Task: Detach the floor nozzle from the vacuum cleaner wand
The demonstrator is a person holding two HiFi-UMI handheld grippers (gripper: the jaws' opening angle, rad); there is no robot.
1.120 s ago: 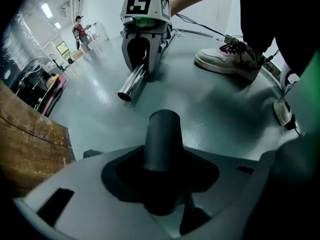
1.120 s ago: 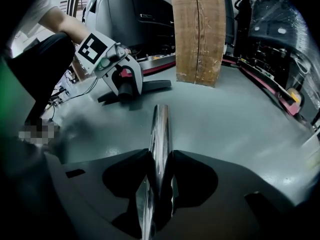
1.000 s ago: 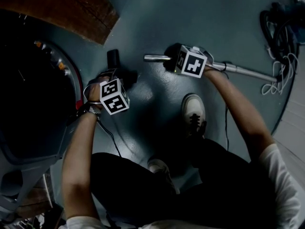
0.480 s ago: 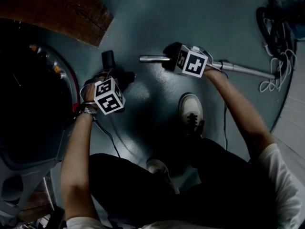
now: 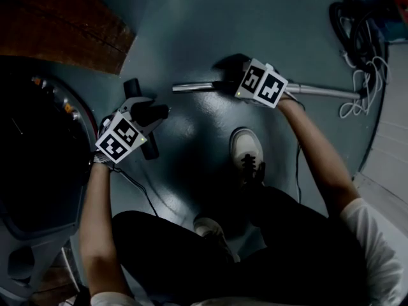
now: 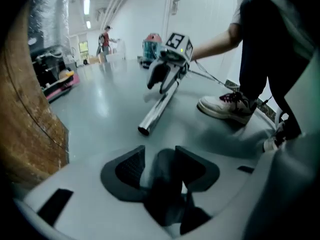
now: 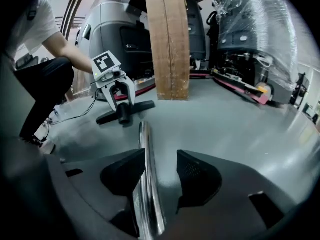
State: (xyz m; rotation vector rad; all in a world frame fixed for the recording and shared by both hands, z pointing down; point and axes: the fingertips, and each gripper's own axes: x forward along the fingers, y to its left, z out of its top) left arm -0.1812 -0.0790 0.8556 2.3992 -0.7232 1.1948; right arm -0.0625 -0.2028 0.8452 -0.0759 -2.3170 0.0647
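Jaws have just been opening on both sides: left gripper [image 6: 155, 166] sits loose around the neck of the floor nozzle [image 7: 140, 106], and right gripper [image 7: 161, 156] is slack around the wand [image 7: 147, 184], which is detached. The nozzle looks like light, rigid plastic, so take it by the neck. The chrome wand is stiff and likely slippery.

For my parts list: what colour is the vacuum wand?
Shiny silver; the wand shows best in the right gripper view.
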